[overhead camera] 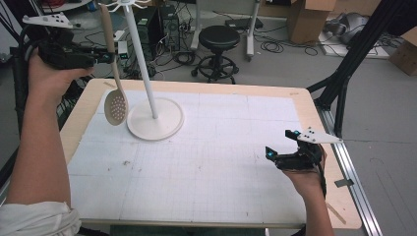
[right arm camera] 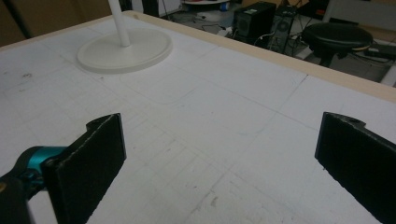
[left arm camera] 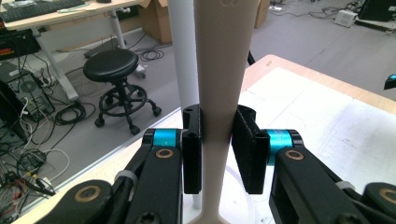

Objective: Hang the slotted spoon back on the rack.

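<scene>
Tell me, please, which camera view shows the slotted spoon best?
The high view: the whole spoon hangs there from the left gripper, perforated bowl down, beside the white stand. The left gripper view gives only its handle, clamped between the pads. In the right gripper view I see the stand, not the spoon.

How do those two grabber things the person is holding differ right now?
The left gripper is raised beside the white stand, jaws clamped on the handle of a slotted spoon that hangs bowl down. The right gripper sits low over the table, jaws wide apart with nothing between them. Both are black with blue accents, and each is held in one hand.
</scene>
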{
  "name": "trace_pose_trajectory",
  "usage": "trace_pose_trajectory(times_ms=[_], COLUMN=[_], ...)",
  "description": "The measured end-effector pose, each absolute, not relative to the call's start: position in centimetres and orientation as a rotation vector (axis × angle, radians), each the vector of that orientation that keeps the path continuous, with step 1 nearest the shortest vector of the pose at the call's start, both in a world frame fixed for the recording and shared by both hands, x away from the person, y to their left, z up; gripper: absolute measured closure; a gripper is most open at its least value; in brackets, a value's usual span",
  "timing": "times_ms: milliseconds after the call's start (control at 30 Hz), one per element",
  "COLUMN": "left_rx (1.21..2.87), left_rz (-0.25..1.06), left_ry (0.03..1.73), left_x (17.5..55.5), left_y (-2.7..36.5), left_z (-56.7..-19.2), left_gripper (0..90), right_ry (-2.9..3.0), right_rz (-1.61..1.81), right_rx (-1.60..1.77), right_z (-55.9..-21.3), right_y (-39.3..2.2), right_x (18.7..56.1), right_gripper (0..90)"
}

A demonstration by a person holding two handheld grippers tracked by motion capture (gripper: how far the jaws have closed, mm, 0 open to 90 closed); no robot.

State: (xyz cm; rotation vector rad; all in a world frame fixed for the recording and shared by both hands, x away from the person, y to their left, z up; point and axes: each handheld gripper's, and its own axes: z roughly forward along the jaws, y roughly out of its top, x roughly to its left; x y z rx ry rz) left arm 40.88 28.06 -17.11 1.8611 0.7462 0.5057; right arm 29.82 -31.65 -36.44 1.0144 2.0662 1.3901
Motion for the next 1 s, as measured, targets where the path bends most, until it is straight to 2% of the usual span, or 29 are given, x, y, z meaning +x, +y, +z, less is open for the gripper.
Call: trace_pose_trajectory(times_ms=[1000], left_rx=[1.902], left_rz=[0.482], left_ry=[0.800], left_x=[43.0], left_y=[26.7], left_z=[-17.7], left_gripper=[74.1], right_ry=[2.065], right_rz=[1.390], right_rx=[1.021], right_z=[-36.6], right_y=[-31.8], right_x=[29.9], right_gripper=[0.8])
